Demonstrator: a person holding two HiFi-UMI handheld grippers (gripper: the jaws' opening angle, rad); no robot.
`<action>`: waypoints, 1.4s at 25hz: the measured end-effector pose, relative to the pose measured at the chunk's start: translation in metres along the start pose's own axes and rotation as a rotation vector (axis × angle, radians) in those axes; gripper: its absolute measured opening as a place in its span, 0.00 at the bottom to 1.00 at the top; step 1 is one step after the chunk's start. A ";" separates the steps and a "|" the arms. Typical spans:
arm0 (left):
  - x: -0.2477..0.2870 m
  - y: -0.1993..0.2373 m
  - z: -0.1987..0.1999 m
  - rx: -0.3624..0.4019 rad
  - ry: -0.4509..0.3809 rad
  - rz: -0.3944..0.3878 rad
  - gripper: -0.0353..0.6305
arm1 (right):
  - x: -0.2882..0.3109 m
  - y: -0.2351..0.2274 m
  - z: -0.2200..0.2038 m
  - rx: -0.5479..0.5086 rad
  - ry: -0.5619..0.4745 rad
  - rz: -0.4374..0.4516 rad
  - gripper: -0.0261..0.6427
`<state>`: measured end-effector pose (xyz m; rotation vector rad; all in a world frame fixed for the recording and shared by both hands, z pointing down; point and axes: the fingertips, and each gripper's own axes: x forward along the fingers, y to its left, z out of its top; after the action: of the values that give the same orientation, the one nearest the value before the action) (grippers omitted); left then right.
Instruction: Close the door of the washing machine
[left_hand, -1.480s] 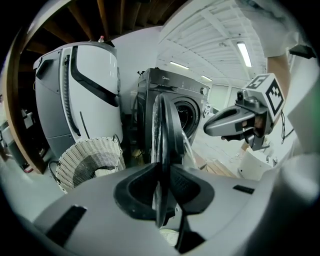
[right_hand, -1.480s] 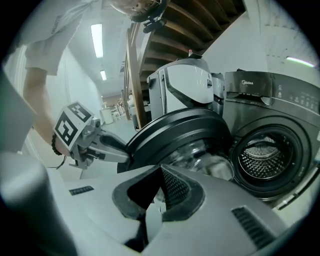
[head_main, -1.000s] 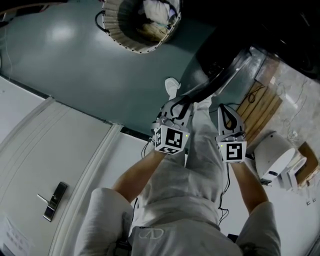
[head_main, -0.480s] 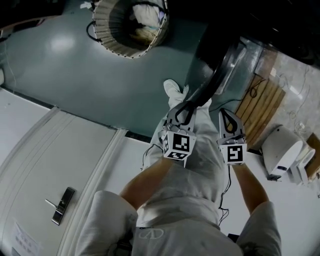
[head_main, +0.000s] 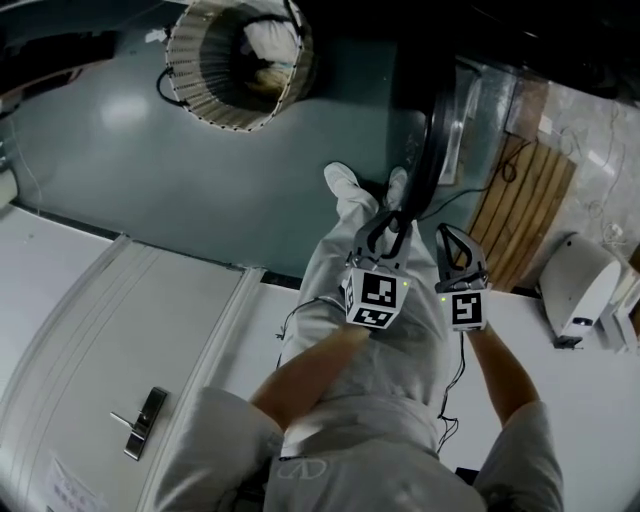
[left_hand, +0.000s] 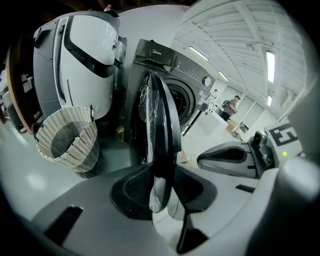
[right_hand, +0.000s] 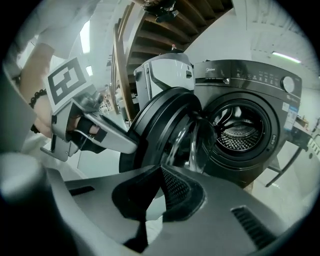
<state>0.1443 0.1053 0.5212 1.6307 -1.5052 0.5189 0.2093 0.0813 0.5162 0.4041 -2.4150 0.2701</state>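
floor: smooth grey-green floor, glossy, running from far left to the machine.
far left: white woven wicker laundry basket with pale cloth inside.
near left: white panelled door with a metal lever handle.
task thing: dark round glass-fronted washing machine door, far centre, standing wide open edge-on from the dark grey front-loading washing machine.
right: slatted wooden panel, then a white rounded appliance.
left gripper: forearm stretched forward, pointing down at the door; jaws opening, the door's rim between the pads with a gap either side.
right gripper: just beside the left, angled down at the door glass; jaws closed together, nothing between them.
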 end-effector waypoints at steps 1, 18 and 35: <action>0.002 -0.004 0.001 -0.005 0.001 -0.005 0.22 | -0.003 -0.002 -0.004 0.003 0.006 -0.006 0.06; 0.035 -0.060 0.011 -0.069 0.082 -0.065 0.26 | -0.035 -0.007 -0.052 0.064 0.046 -0.020 0.10; 0.075 -0.124 0.034 -0.128 0.135 -0.147 0.29 | -0.040 -0.048 -0.084 0.104 0.023 -0.114 0.18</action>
<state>0.2691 0.0246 0.5235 1.5611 -1.2830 0.4335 0.3045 0.0705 0.5583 0.5804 -2.3519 0.3488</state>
